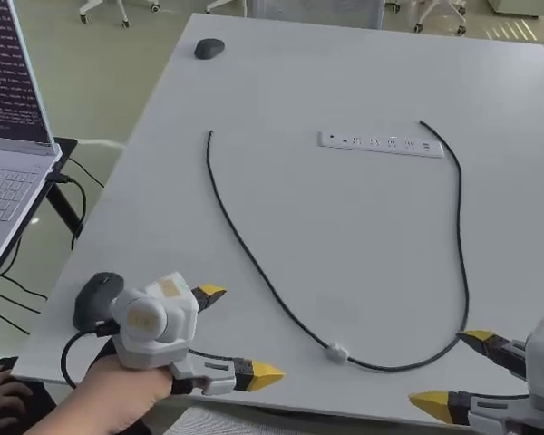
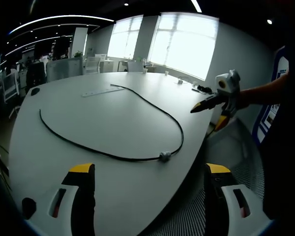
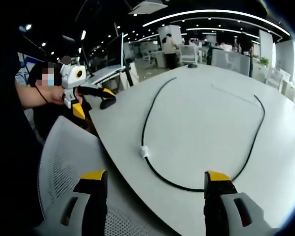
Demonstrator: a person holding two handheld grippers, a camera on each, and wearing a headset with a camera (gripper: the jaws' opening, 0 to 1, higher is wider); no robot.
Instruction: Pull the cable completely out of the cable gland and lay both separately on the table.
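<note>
cable [image 1: 254, 258] threaded through cable gland [image 1: 337, 352] | left gripper [image 1: 247, 332] left of gland, right gripper [image 1: 442, 367] right of it | jaws of both open – probably flanking it to pull them apart

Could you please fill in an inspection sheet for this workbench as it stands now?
Surface: white table, no stains seen.
Job's things: black cable lies in a U; white cable gland is still threaded on it near the bend, by the near edge.
Clutter: power strip between the cable's ends; mouse at the far edge; second mouse beside the left gripper; laptop next to the table.
Grippers: left gripper and right gripper both open, fingers gripping nothing, at the near edge.
Cables: dark leads hang below the laptop.
Surroundings: chair bases on the floor; bright windows.
</note>
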